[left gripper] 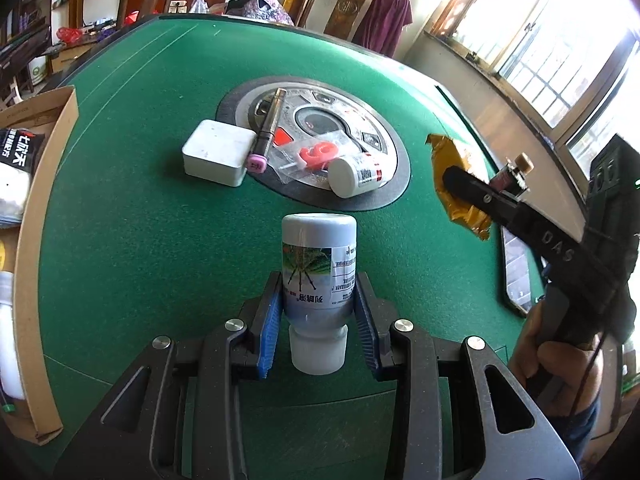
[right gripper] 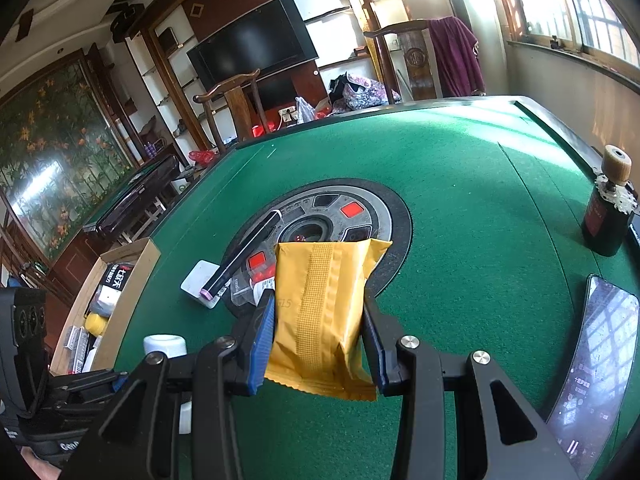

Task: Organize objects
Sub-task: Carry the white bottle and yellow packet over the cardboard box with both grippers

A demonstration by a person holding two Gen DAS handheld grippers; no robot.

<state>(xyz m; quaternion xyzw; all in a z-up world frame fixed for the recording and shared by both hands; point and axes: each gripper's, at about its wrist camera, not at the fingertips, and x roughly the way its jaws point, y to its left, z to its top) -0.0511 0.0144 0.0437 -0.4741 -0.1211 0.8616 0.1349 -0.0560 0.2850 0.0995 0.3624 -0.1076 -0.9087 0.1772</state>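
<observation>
Off the left edge of the green felt worktop [left gripper: 132, 208] sits the open brown cardboard box [left gripper: 60, 128], already holding packets and small bottles; judging by the task, that is where both held things go. The left tool [left gripper: 318, 312] pinches a grey-blue plastic bottle with a printed label [left gripper: 318, 264] between its blue pads [left gripper: 269, 328], long axis running straight out along the fingers, white cap toward the camera, base pointing away. The bottle hangs above the felt, box well apart to its left, so the left hand is the nearer one. The right tool [right gripper: 320, 320] is clamped on a yellow foil sachet [right gripper: 324, 312], seam upright, raised over the worktop near the round grey centre panel [right gripper: 372, 216]; its path to the box [right gripper: 132, 256] crosses the whole worktop and the left hand's line. Still lying on the worktop: white square case [left gripper: 218, 152], dark pen with pink end [left gripper: 268, 128], clear bag with red piece [left gripper: 316, 152], small white bottle on its side [left gripper: 354, 172].
</observation>
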